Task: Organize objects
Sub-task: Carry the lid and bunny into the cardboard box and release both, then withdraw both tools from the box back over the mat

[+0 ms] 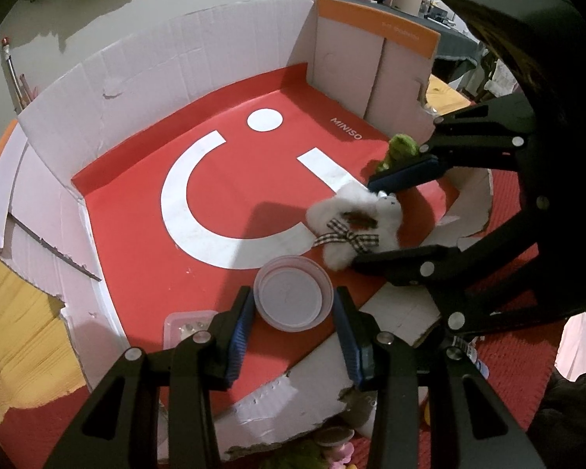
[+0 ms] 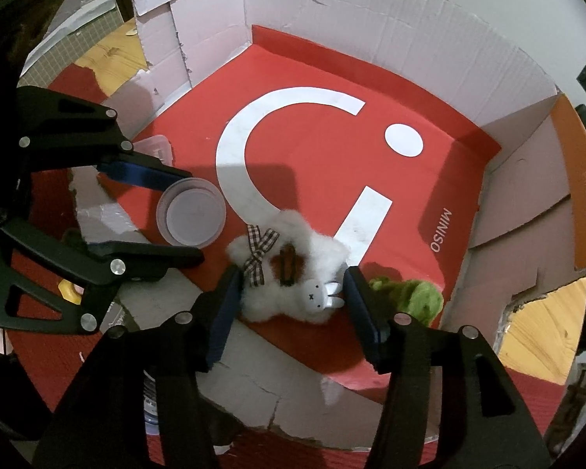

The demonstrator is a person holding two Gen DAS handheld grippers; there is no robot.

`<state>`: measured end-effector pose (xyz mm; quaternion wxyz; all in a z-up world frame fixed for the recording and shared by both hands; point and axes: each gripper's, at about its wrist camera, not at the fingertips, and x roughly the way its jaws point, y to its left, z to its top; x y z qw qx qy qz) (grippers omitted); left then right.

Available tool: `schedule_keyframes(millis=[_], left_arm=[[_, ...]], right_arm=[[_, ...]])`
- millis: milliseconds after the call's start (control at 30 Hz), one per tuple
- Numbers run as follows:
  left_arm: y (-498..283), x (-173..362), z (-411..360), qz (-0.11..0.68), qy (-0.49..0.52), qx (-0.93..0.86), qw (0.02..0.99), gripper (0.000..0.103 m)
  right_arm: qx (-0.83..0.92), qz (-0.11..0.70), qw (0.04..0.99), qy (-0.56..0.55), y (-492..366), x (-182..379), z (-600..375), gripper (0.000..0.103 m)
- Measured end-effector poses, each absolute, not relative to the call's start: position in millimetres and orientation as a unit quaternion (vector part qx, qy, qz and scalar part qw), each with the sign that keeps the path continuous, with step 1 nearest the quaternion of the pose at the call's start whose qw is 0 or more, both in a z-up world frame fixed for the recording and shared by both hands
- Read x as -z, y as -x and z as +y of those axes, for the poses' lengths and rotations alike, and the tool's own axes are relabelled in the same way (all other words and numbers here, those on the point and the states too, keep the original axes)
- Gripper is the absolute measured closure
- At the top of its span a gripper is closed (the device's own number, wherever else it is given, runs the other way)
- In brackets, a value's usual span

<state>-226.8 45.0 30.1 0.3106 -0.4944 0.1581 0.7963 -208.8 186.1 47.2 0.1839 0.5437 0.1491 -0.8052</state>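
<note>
A: Start with the big one, the cardboard box point(image 1: 97, 90), white walls up, red floor with a smiley printed on it. It sits on a wooden desk point(image 1: 15, 312) with a red mat point(image 1: 515, 351) at the near side. The near wall is torn low, and that looks like the way in for both tools

B: And both are in there. The left gripper point(image 1: 293, 336) hangs over the round plastic tub point(image 1: 293, 293), fingers spread wide either side of the rim, not touching it as far as I can tell. Open, then, and holding nothing

A: The tub rests flat on the red floor near the front edge. Behind the left finger, a small clear square container point(image 1: 185, 324), half hidden

B: Over to the right gripper point(image 2: 293, 305), also spread open, straddling the white plush toy point(image 2: 289, 269) with its checked bow. The plush lies on its back on the floor, face towards the camera, between the fingers but not pinched

A: My guess, each tool is lined up for its own pick

B: Smallest last, the green plush point(image 2: 414, 293), just beside the right finger, by the side wall
</note>
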Motion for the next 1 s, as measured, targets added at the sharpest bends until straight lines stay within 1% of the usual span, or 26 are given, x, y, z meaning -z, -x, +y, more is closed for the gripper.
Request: schedule_keyframes(millis=[100,200,467,567,767,1000], left_arm=[[227.5,-29.1,46.1,0.158,0.494,-0.797,0.31,0.059],[227.4,-28.8,46.2,0.159,0.494,-0.797,0.31,0.055],[226.3,-31.3,46.0,0.159,0.492,-0.798,0.311,0.054],[224.1,-34.2,46.2,0.158,0.488,-0.8,0.312,0.05],[217.1,-45.6,42.8,0.147,0.48,-0.807,0.31,0.05],[202.2,-61.0,36.6,0.133,0.463,-0.823,0.301,0.05]], right_arm=[[0.805,0.153,0.184,-0.542,208.3,-49.0,186.8,0.05],[0.805,0.157,0.183,-0.542,206.4,-49.9,186.1,0.05],[0.807,0.157,0.182,-0.539,208.8,-51.9,187.7,0.05],[0.809,0.157,0.18,-0.536,208.6,-53.5,183.8,0.05],[0.814,0.165,0.176,-0.528,202.3,-62.8,183.1,0.05],[0.827,0.161,0.169,-0.512,179.7,-77.2,182.9,0.047]])
